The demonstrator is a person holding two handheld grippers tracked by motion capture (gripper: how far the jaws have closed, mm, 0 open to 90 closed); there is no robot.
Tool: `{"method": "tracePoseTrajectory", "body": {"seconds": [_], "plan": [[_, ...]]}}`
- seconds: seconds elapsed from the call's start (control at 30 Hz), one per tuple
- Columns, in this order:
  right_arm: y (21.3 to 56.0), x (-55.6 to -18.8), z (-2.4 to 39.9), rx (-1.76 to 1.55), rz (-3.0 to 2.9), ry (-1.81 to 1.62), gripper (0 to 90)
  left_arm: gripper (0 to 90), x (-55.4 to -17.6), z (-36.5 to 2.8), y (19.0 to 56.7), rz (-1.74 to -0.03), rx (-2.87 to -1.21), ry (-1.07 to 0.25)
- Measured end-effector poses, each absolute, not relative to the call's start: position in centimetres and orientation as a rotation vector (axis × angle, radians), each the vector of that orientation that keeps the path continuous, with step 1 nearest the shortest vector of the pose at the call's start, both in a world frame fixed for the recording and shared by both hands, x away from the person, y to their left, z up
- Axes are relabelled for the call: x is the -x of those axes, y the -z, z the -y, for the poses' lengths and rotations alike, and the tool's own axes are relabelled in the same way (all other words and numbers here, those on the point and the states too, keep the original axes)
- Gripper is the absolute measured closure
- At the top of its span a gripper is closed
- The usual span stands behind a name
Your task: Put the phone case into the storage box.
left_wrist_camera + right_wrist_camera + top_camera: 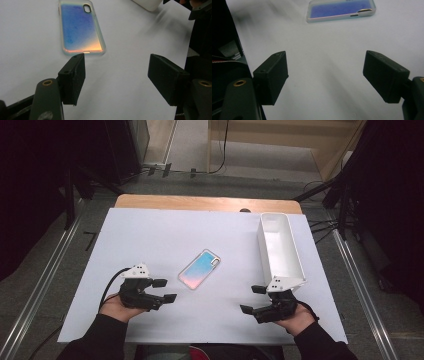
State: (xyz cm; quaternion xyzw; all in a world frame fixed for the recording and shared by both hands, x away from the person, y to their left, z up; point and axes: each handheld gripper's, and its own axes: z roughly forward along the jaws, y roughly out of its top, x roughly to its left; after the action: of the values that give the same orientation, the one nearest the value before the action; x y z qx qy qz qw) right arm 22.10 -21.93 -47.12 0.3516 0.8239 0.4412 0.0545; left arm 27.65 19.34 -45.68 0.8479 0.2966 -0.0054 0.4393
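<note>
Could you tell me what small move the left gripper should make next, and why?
Probably ease the left gripper forward to the iridescent phone case: its jaws stand open and empty, and the case lies flat just ahead of them, untouched.

Bright white sheet, dark surroundings, soft focus up close

Even overhead light whitens the sheet (150,235); room edges fall black. Just beyond the left gripper (116,76) the phone case (80,27) glints iridescent. In both gripper views the near jaws are blurred, with faint grey shadows streaking the sheet ahead of the right gripper (325,77)
</note>
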Motion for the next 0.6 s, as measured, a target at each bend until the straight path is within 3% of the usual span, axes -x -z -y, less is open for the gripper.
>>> {"method": "tracePoseTrajectory", "body": {"seconds": [0.07, 0.6], "plan": [[47.1, -22.1, 21.9, -1.068, -2.502, -1.341, 18.8, 26.2, -27.5, -19.7, 45.7, -0.748, -2.115, 0.014], [47.2, -22.1, 21.9, -1.062, -2.512, -1.329, 18.8, 26.1, -26.6, -22.0, 45.9, -0.81, -2.102, -0.005]]}}
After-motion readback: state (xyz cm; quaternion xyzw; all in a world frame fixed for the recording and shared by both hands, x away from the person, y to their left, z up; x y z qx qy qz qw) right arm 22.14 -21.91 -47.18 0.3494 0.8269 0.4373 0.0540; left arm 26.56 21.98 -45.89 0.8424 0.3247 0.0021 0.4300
